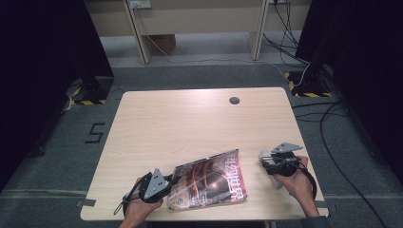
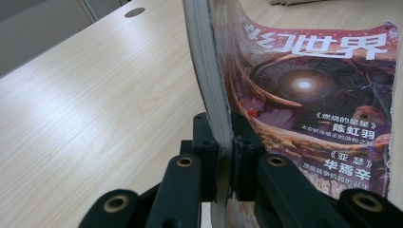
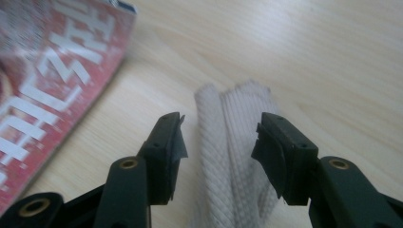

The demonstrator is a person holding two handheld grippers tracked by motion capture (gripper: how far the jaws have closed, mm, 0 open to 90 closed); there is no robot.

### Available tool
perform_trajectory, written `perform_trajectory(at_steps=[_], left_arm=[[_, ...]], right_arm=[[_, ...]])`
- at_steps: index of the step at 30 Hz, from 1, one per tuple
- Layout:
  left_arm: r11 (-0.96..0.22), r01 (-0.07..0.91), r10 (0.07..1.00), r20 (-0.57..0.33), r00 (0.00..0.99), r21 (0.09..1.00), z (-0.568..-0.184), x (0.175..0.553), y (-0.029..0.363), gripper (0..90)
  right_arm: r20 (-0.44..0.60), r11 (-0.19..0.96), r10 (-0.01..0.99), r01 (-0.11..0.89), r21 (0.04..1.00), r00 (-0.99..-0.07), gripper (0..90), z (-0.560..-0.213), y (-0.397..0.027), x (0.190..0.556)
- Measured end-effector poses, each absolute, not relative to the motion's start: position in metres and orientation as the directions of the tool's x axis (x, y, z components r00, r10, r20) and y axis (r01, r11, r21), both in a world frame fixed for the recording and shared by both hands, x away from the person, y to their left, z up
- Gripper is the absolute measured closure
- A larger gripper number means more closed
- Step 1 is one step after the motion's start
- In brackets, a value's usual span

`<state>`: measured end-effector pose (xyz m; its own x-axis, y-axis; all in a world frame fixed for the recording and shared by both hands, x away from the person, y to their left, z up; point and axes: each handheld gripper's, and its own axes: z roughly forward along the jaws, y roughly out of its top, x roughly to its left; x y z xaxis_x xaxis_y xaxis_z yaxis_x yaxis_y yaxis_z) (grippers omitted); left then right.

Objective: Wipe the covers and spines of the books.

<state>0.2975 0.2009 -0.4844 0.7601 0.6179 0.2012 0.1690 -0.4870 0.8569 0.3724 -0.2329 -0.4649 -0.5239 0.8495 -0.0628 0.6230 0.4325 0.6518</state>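
A magazine [image 1: 211, 180] with a red and brown cover and white Chinese lettering lies near the table's front edge. My left gripper [image 1: 171, 183] is shut on its left edge. In the left gripper view the stack of pages [image 2: 209, 71] stands pinched between the jaws of the left gripper [image 2: 225, 140], and the cover [image 2: 313, 85] bends away to the right. To the magazine's right, my right gripper [image 1: 265, 162] hovers open over a folded white knitted cloth [image 3: 237, 142]. The cloth lies between the open jaws of the right gripper [image 3: 218, 137], with gaps on both sides. The magazine's corner [image 3: 47, 71] shows at left.
The light wooden table [image 1: 190, 118] has a round dark cable hole [image 1: 234, 100] near its far edge. Grey floor, black cables [image 1: 328, 123] and dark screens surround the table. A number 5 [image 1: 95, 132] is marked on the floor at left.
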Motion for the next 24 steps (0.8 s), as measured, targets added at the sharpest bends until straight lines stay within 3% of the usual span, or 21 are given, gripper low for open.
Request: perform_trajectory(at_steps=[6, 14, 24], left_arm=[[-0.49, 0.175, 0.624, 0.204, 0.754, 0.854, -0.485, 0.295, 0.2, 82.9], [-0.483, 0.175, 0.627, 0.199, 0.753, 0.858, -0.485, 0.293, 0.2, 82.4], [-0.45, 0.219, 0.657, 0.155, 0.738, 0.866, -0.488, 0.287, 0.191, 83.0]], right_arm=[[-0.053, 0.423, 0.868, 0.679, 0.601, -0.493, 53.3, -0.479, -0.244, 0.376], [0.016, 0.418, 0.848, 0.687, 0.595, -0.53, 76.0, -0.491, -0.254, 0.382], [0.03, 0.365, 0.837, 0.598, 0.713, -0.547, 78.4, -0.465, -0.246, 0.381]])
